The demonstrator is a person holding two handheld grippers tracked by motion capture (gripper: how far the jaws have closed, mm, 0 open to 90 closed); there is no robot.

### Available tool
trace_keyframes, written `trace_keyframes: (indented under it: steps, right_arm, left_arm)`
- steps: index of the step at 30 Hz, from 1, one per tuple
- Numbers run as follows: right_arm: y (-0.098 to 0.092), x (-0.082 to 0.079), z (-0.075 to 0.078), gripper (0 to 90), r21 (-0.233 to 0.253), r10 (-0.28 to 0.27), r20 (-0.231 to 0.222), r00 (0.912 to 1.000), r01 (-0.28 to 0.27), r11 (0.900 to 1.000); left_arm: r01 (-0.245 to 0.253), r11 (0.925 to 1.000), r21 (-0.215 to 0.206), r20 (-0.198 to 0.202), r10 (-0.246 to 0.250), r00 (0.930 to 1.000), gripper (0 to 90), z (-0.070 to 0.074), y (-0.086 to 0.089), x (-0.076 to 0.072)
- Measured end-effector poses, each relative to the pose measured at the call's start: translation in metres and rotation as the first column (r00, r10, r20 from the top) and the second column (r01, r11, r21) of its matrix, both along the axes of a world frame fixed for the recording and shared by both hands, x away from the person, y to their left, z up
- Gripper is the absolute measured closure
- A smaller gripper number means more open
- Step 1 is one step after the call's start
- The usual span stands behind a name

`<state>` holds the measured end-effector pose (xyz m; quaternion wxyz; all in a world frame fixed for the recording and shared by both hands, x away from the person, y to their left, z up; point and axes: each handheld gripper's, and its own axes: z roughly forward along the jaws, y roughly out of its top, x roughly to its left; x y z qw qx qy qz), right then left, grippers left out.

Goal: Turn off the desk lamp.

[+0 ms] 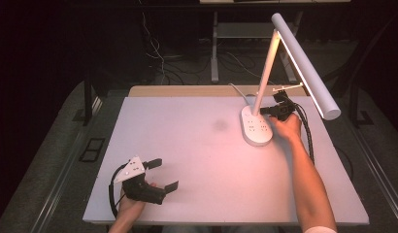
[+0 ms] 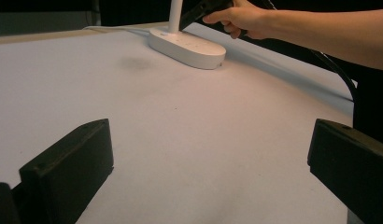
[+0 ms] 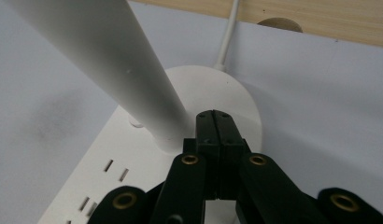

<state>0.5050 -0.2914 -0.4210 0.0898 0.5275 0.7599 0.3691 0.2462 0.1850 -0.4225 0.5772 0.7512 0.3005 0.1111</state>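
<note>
At the far right of the tabletop (image 1: 187, 160) stands the desk lamp (image 1: 257, 127): rigid, smooth, top-heavy, best steadied at its base. Our right gripper (image 3: 216, 122), fingers closed empty, touches there; our left gripper (image 1: 164, 174) rests open, near left.

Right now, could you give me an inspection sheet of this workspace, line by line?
Surface: white table top, bare but for a faint grey smudge; a wooden strip runs along its far edge.
Job's things: white desk lamp standing on an oval base with power sockets, its bar head lit.
Clutter: nothing seen.
Grippers: right gripper has its jaws closed together, tips at the foot of the lamp's stem; left gripper rests near the front left corner with its jaws wide apart, holding nothing.
Cables: white lamp cord leaves the base toward the far edge; black cable trails from the right gripper.
Surroundings: dark room, grey floor, loose wires and a metal stand behind the table.
</note>
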Motion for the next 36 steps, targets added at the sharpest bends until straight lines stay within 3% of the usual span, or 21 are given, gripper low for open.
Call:
trace_keyframes:
  steps: [36]
  right_arm:
    - [0.0025,0.0000,-0.0015,90.0,-0.005,-0.025,0.007,0.9997,0.025,1.000]
  left_arm:
    - [0.012,0.9999,0.000,0.000,-0.012,0.9999,0.0,-0.0001,-0.0012,-0.0002]
